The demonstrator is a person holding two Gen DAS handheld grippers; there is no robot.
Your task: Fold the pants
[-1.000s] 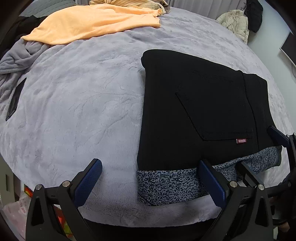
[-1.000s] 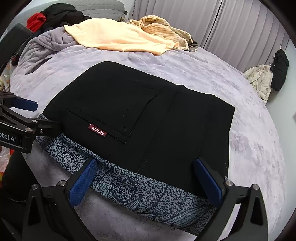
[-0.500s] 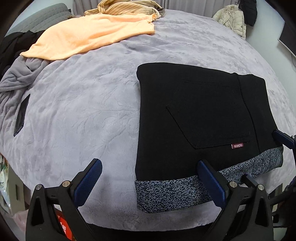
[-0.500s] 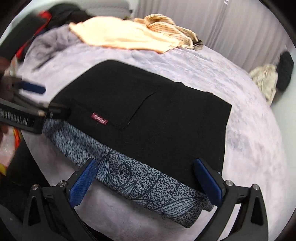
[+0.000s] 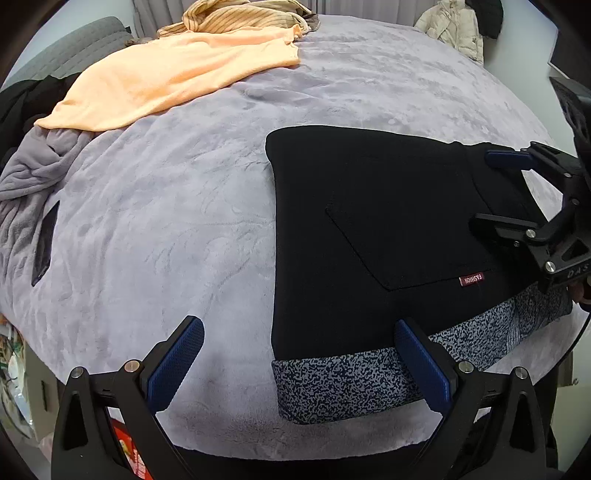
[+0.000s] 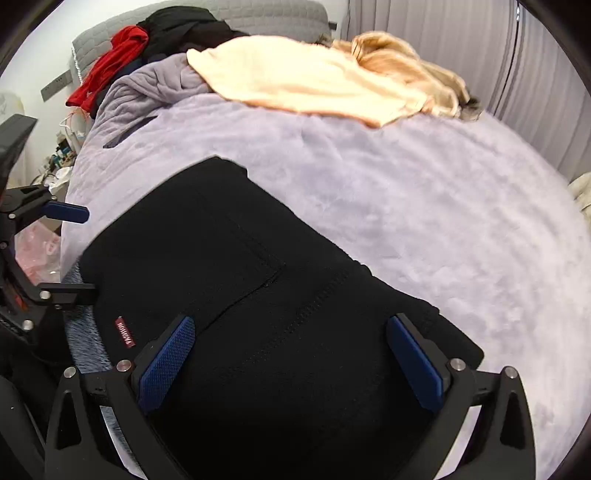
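Observation:
Folded black pants [image 5: 373, 236] lie flat on the grey plush bed, back pocket up, with a small red label [image 5: 471, 279]. A speckled blue-grey band [image 5: 340, 380] of fabric shows along the near edge. My left gripper [image 5: 299, 365] hangs open over the pants' near left corner, gripping nothing. My right gripper [image 6: 291, 365] is open above the pants [image 6: 236, 295], and it also shows at the right edge as the right gripper [image 5: 517, 192]. At the left edge of the right wrist view, the left gripper [image 6: 79, 251] is visible.
An orange shirt [image 5: 166, 74] and a striped garment [image 5: 236, 14] lie at the far side of the bed [image 5: 147, 221]. Crumpled grey fabric [image 5: 26, 177] sits at the left. Red and black clothes [image 6: 122, 51] pile by the headboard. A pale jacket [image 5: 454, 26] hangs at far right.
The right gripper has moved forward over the black pants, away from the speckled edge. The left gripper has pulled back slightly. Both stay open.

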